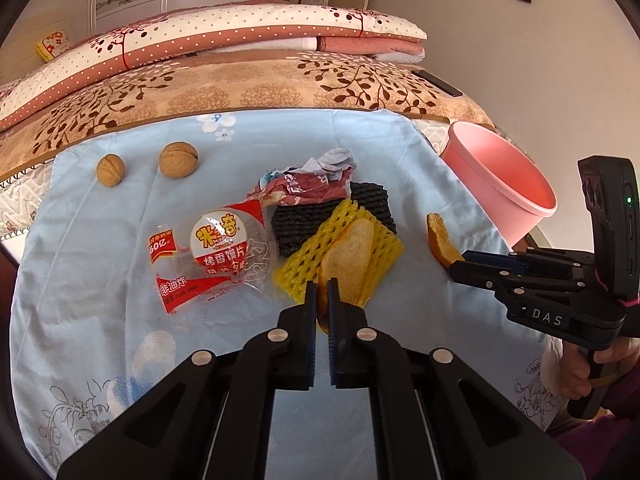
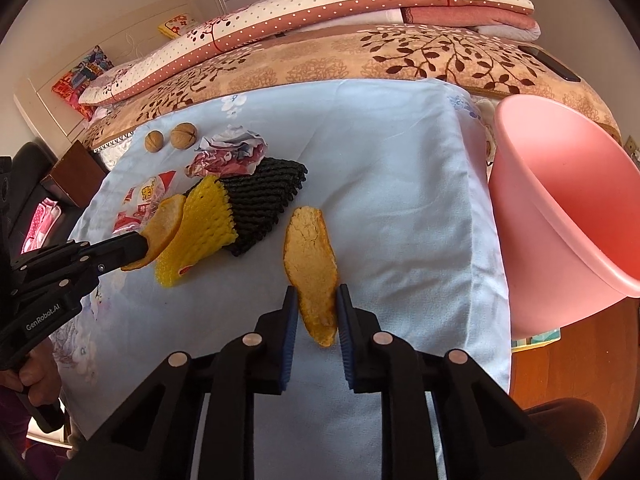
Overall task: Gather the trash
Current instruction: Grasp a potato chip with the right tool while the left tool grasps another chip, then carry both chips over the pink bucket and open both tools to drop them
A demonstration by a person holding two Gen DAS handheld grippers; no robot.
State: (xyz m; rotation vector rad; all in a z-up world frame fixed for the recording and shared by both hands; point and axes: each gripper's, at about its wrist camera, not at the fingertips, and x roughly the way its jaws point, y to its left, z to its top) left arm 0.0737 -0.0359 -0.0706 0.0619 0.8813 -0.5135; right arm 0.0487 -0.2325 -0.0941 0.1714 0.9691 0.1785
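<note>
Bedroom: light blue cloth spread flat in front of a bed with folded quilts.

Left wrist view, left to right. Two walnuts sit far ahead-left of the left gripper, well apart from the rest. A red-and-clear snack wrapper lies just ahead-left of the fingertips. Ahead: crumpled paper, black foam net, yellow foam net, overlapping. The left gripper's jaws are clamped on the near end of an orange peel piece that lies over the yellow net; from the right wrist view this peel looks lifted at the gripped end.

The second peel piece lies off to the right, apart from the pile. The right gripper straddles its near end, jaws drawn in close against both edges; contact looks likely but full pinch cannot be confirmed.

The pink bin stands ahead-right of the right gripper, beside the cloth's edge, mouth tilted toward the camera.
</note>
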